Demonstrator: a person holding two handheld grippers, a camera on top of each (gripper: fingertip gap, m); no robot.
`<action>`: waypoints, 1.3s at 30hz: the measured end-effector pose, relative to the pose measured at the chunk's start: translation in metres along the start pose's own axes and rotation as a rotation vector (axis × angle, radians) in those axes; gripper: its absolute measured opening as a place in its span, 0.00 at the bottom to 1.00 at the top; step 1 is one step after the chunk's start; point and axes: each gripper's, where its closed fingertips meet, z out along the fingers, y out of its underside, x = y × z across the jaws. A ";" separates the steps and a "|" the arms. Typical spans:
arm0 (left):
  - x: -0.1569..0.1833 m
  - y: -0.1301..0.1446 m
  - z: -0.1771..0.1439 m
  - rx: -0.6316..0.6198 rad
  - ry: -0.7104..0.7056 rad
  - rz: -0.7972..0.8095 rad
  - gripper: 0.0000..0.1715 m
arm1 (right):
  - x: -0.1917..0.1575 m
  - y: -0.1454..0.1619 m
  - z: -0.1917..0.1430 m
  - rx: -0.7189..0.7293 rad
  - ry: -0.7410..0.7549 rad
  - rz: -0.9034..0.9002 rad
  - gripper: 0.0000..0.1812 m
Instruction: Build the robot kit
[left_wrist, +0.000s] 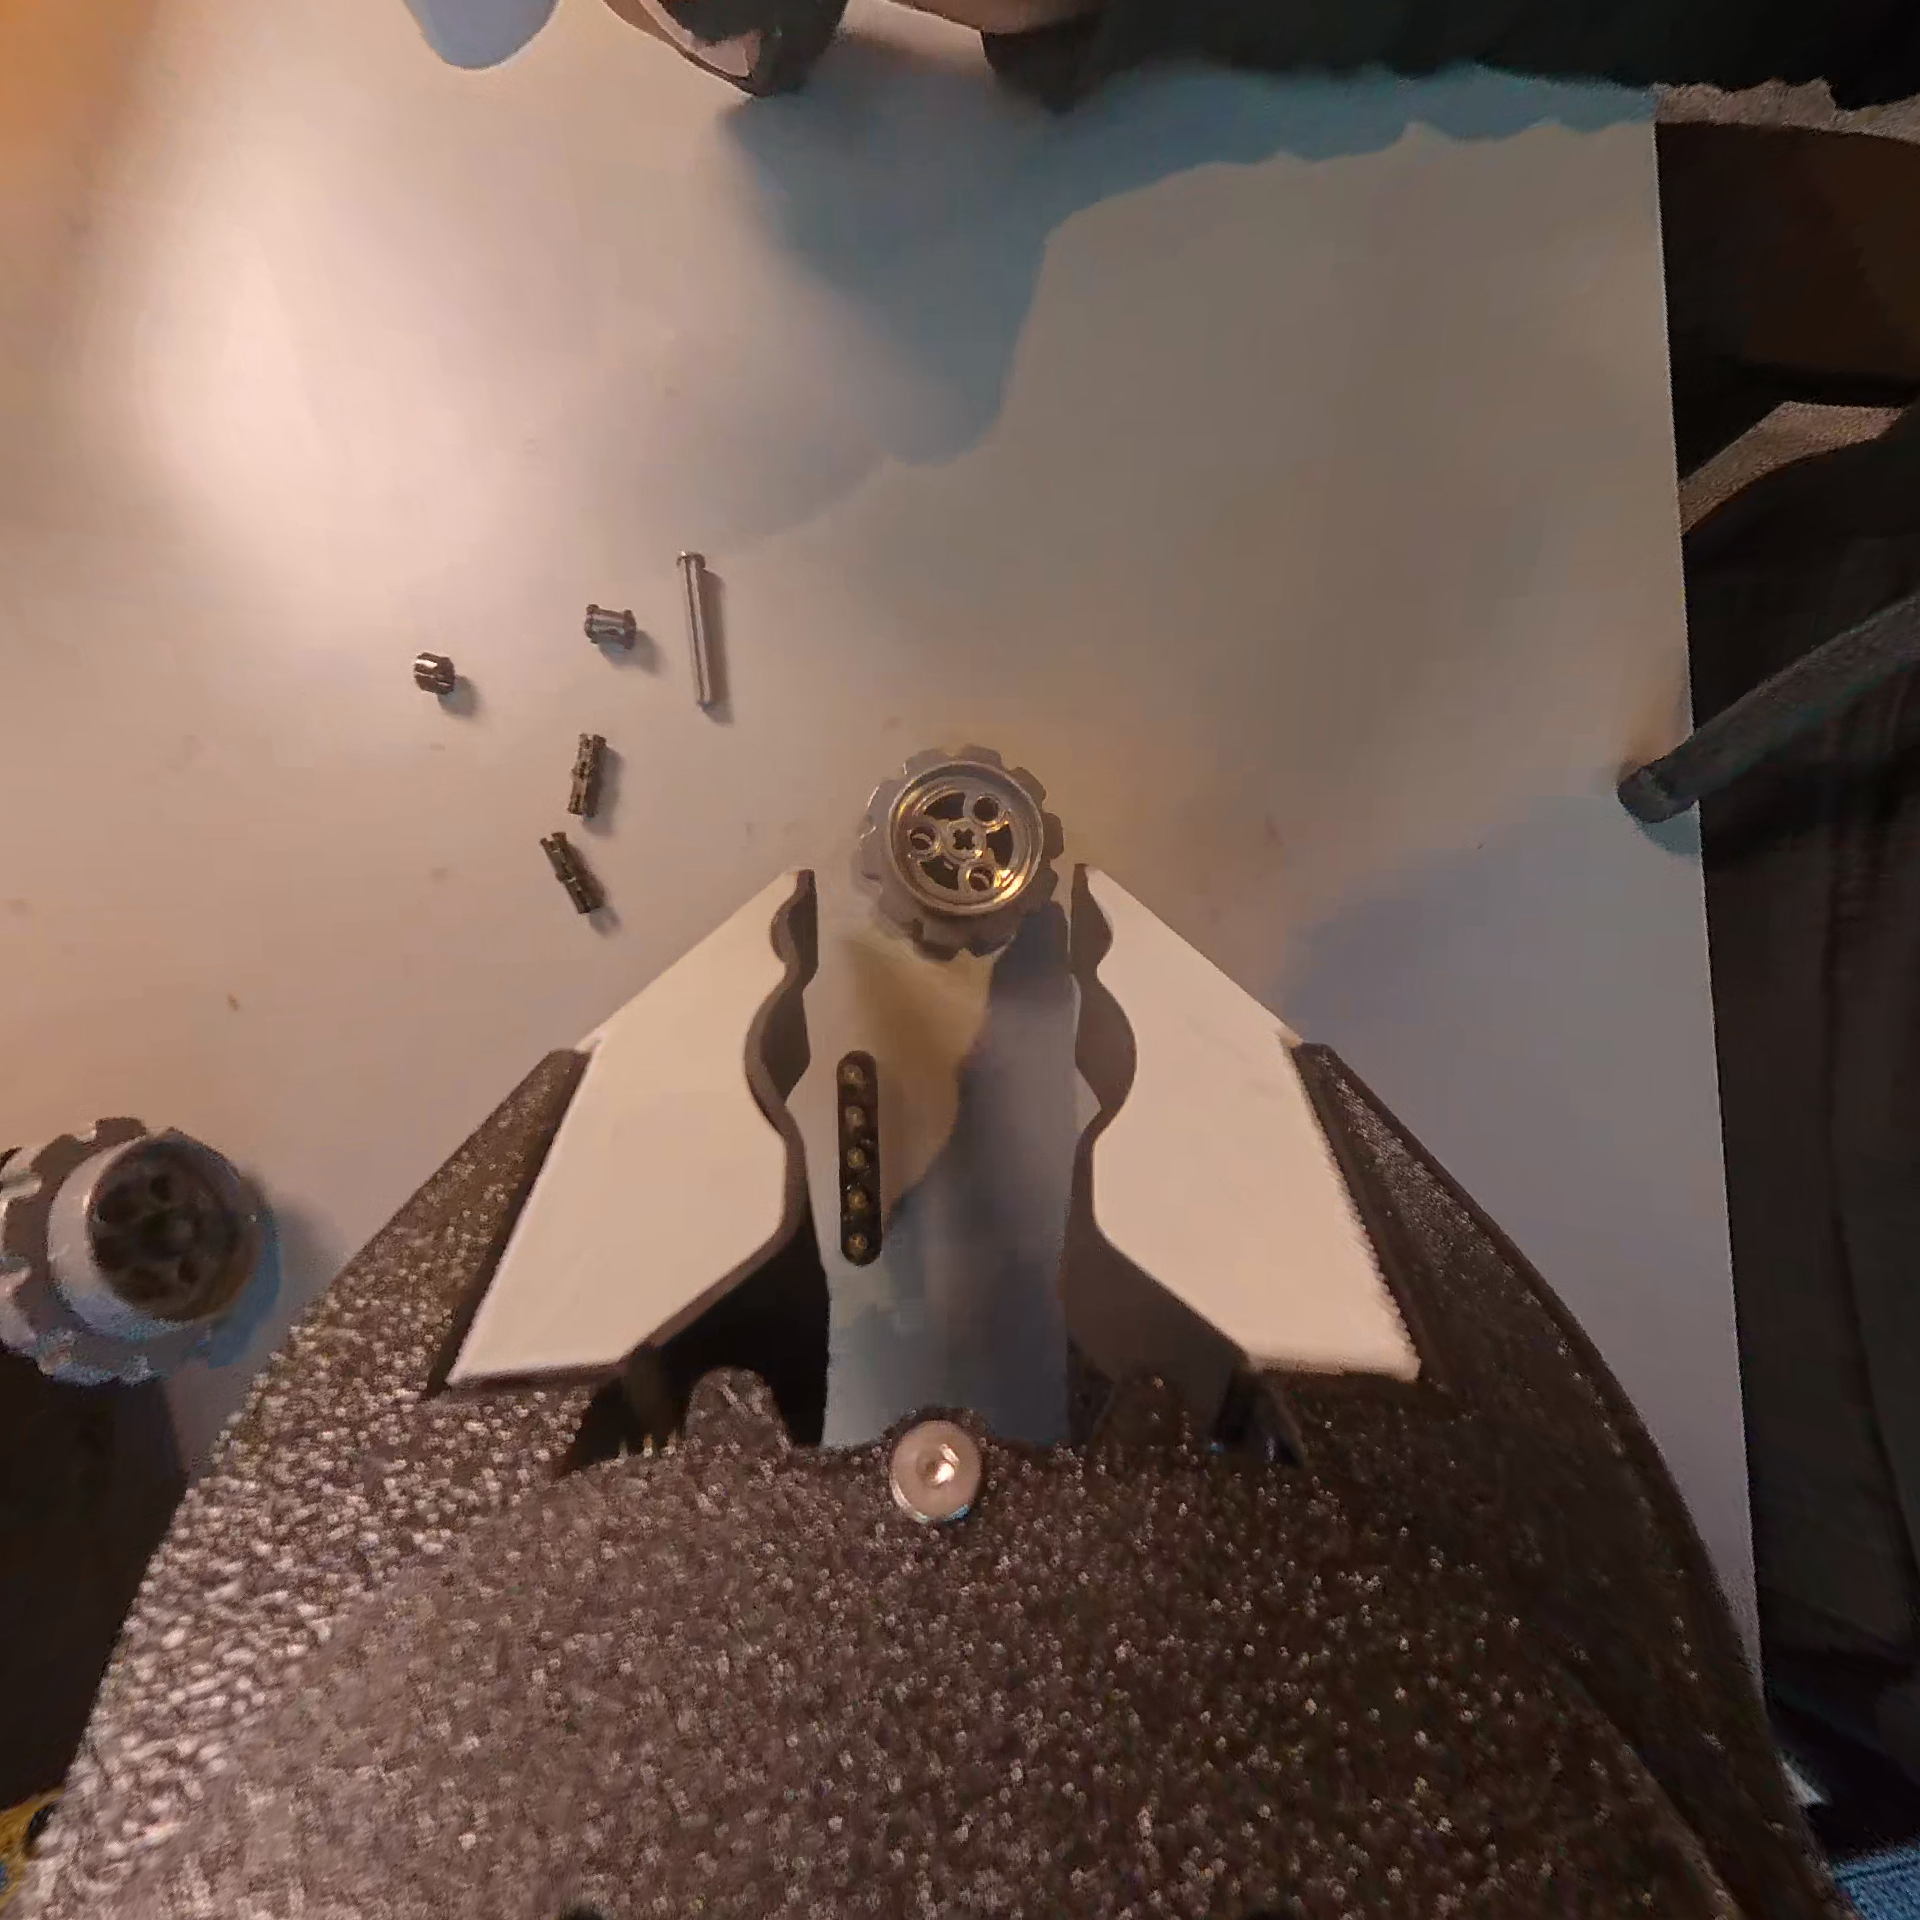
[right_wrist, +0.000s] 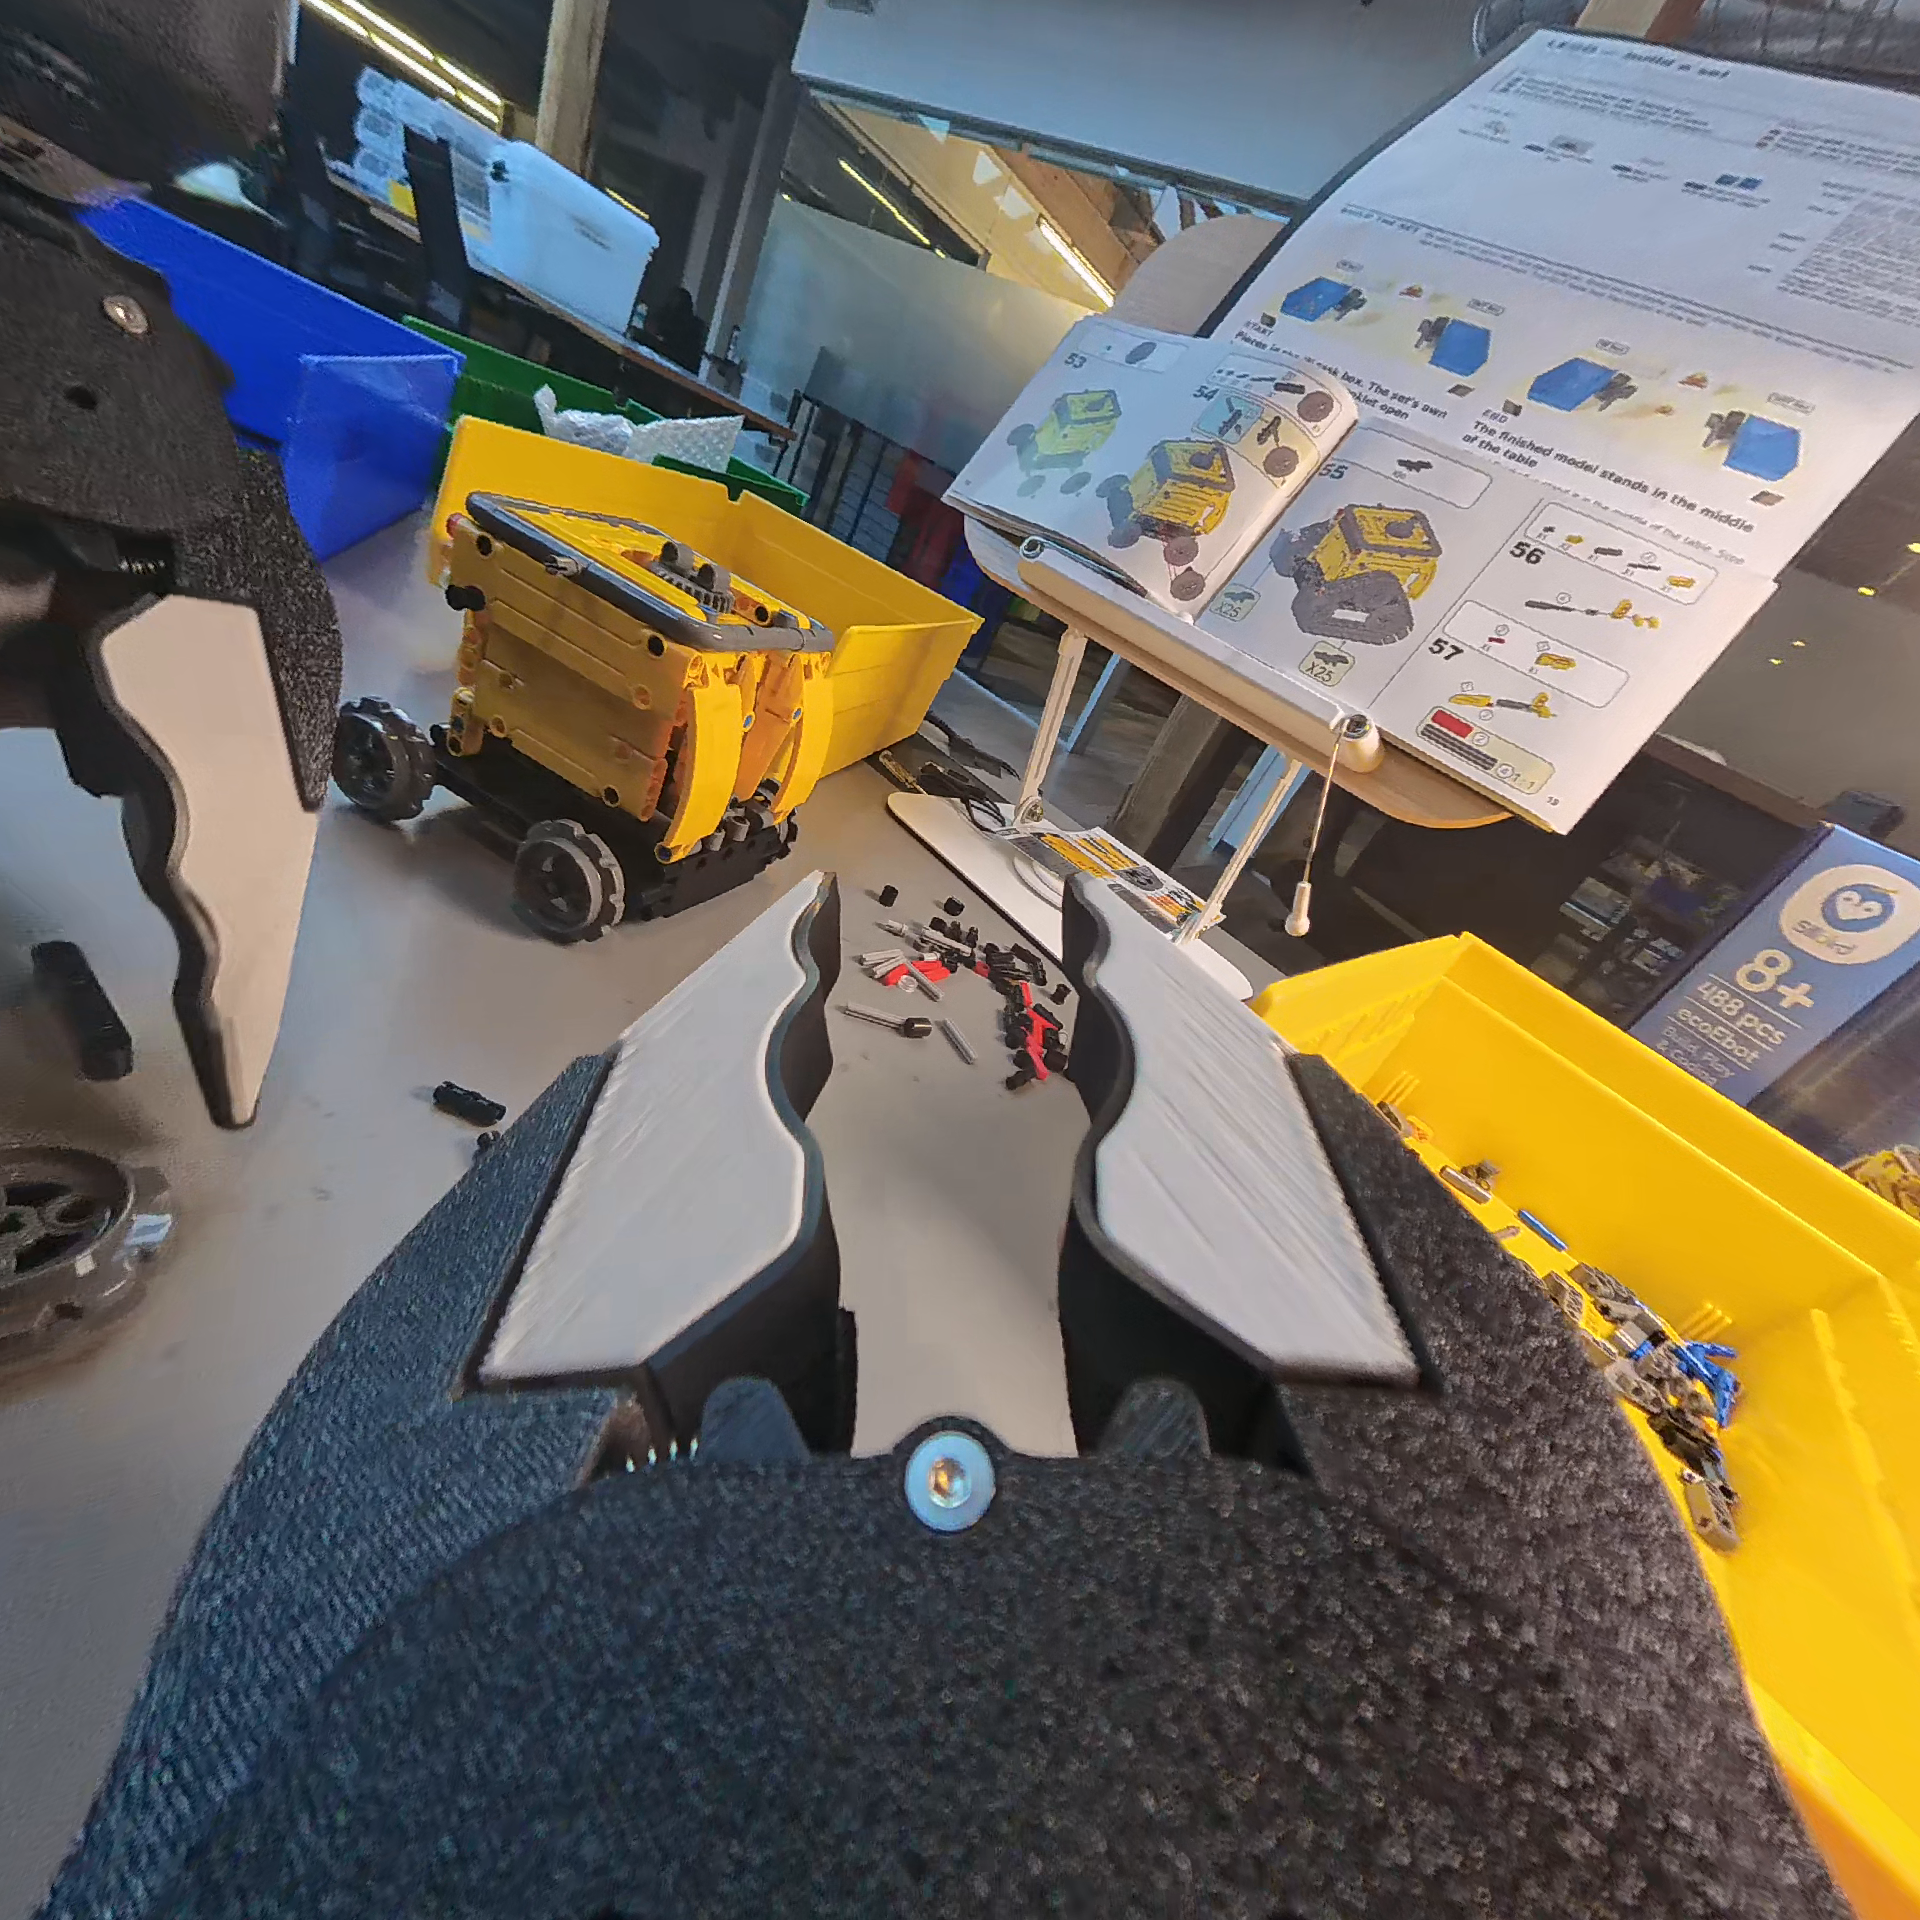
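L gripper (left_wrist: 943, 883): jaws spread, holding nothing, tips just short of 1 grey toothed wheel (left_wrist: 964, 850) lying flat on the table (left_wrist: 1351, 468).
Loose bits, L view: 1 grey axle pin (left_wrist: 698, 628), 2 short bushes (left_wrist: 610, 623), 2 dark connector pins (left_wrist: 588, 774), all left of the wheel; 1 dark hole-beam (left_wrist: 858, 1158) betw. the fingers.
2nd wheel (left_wrist: 135, 1242): near-left table edge.
R gripper (right_wrist: 948, 904): released, empty, above the table.
Ahead of R: scatter of black/red/grey small parts (right_wrist: 971, 982).
Model: 1 yellow vehicle (right_wrist: 613, 686), far left, 2 black wheels showing.
Bins: 2 yellow (right_wrist: 1662, 1195), 1 blue (right_wrist: 343, 416), 1 green.
Booklet (right_wrist: 1299, 540): open on a stand, far right.
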 end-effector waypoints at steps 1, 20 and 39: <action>-0.001 0.000 -0.006 0.024 -0.004 -0.006 0.29 | -0.001 -0.001 0.000 -0.001 -0.002 -0.004 0.24; -0.015 0.055 -0.034 -0.027 -0.145 -0.012 0.14 | -0.165 0.041 -0.046 -0.571 -0.919 0.027 0.22; -0.006 0.034 -0.016 -0.013 -0.008 0.208 0.03 | -0.002 0.116 -0.097 -0.846 -0.394 0.165 0.18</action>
